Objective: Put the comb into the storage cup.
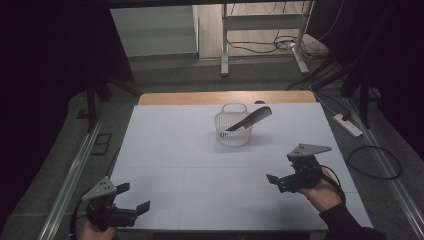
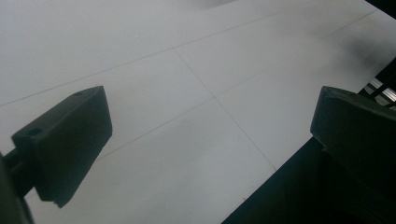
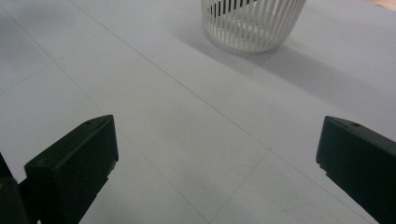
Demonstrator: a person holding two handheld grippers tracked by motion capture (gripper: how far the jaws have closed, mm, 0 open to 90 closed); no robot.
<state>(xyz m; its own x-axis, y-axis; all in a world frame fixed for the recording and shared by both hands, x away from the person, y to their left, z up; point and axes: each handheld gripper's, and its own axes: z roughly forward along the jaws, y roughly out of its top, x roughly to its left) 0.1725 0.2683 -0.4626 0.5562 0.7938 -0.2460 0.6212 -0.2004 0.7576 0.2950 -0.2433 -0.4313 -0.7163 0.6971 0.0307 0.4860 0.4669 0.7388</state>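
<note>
Basket (image 1: 233,131): holds black comb (image 1: 250,120); left claw (image 1: 131,197) apart; right claw (image 1: 278,183) apart

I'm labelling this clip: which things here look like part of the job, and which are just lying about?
Likely part of the job:
white slatted basket
black comb resting in it
left gripper, open
right gripper, open

Just lying about:
power strip on the floor
cables
metal stand

small white slatted basket (image 1: 233,131) with a loop handle sits upright toward the far middle of the white table (image 1: 175,165). 1 black comb (image 1: 250,119) leans inside it, tilted, its upper end poking out over the rim toward the right.
</note>
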